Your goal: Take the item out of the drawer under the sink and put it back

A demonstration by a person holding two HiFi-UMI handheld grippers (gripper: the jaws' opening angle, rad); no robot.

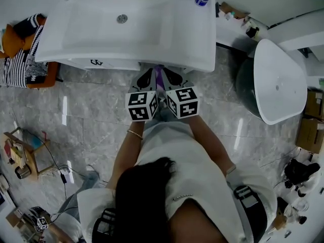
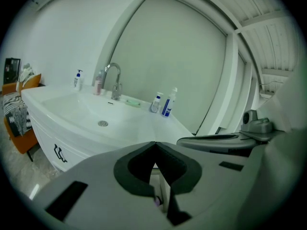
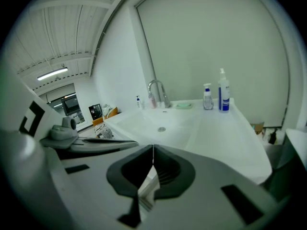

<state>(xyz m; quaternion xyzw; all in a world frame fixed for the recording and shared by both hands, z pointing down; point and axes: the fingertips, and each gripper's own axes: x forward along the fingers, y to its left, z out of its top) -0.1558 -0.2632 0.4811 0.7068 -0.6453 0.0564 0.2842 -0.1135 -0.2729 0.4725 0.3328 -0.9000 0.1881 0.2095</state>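
Jaws of the left gripper [image 2: 154,143] and the right gripper [image 3: 152,148] are shut, empty. Sink [image 2: 72,107] is ahead of them; drawer handle [image 2: 59,153] is to their left.

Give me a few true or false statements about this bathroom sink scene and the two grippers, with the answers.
1. The left gripper and the right gripper are held side by side in front of the sink. True.
2. The right gripper grips a bottle. False: its jaws are together with nothing between them.
3. The drawer with the black handle is pulled open. False: it looks closed under the basin.
4. A faucet stands at the back of the basin. True.
5. Bottles stand on the sink to the right of the faucet. True.
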